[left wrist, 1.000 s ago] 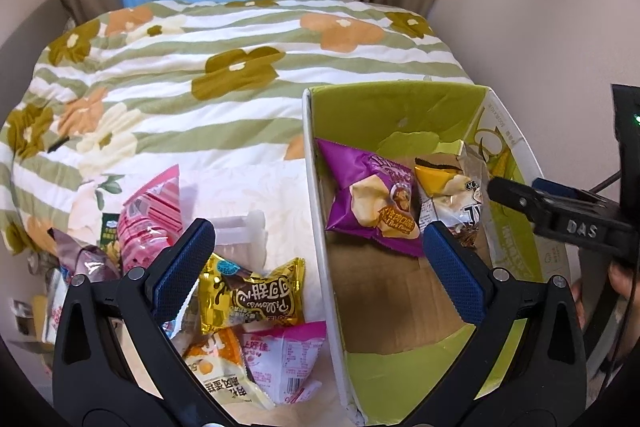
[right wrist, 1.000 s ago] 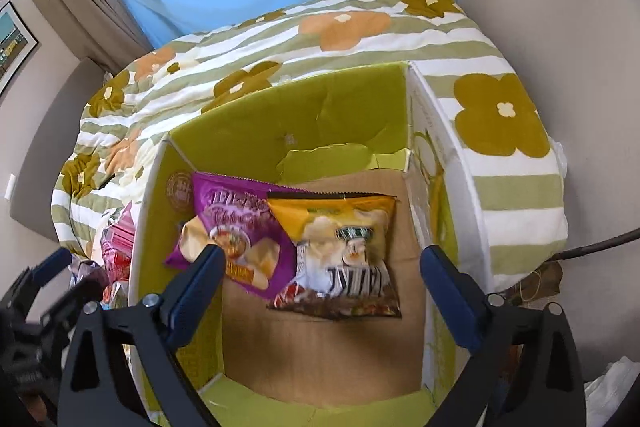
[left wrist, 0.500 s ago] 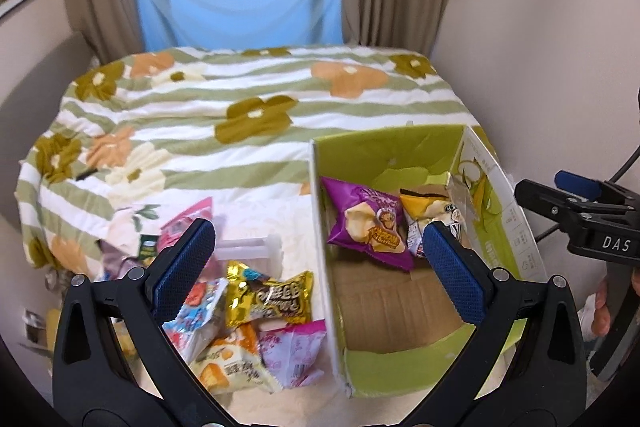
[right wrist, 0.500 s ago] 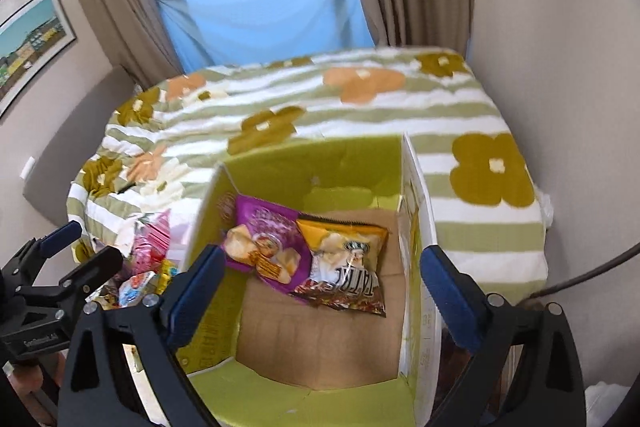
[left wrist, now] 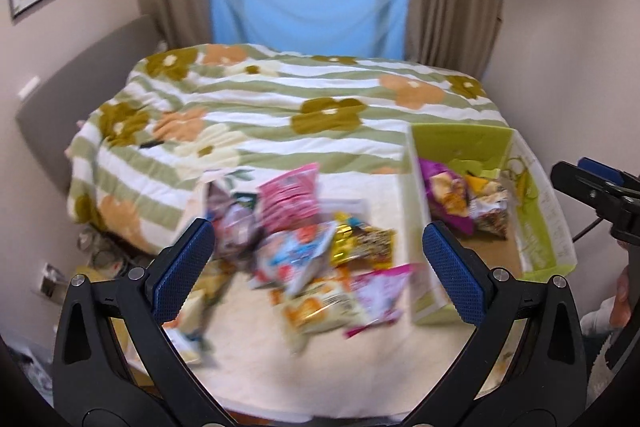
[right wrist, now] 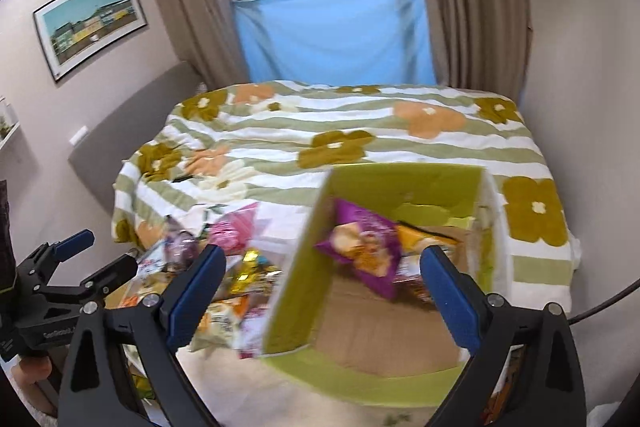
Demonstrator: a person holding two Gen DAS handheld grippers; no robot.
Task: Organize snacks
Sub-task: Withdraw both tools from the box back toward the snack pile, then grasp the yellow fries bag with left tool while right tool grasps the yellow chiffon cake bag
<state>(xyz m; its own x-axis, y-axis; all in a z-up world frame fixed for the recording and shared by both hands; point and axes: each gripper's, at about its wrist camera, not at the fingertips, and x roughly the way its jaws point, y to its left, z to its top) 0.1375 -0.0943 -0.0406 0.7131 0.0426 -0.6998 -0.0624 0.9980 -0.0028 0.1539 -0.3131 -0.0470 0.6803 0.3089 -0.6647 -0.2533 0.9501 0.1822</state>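
Left wrist view:
Left gripper [left wrist: 320, 269]: jaws wide apart, holding nothing.
Snack pile [left wrist: 308, 251]: on the bed, just left of the green box [left wrist: 536, 247].
Right wrist view:
Right gripper [right wrist: 322, 297]: jaws wide apart, holding nothing.
Purple bag [right wrist: 362, 241]: inside the green box.

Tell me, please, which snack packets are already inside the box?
Only two: the purple packet and the yellow packet overlapping beside it in the green box. The others lie in a pile outside, left of it.
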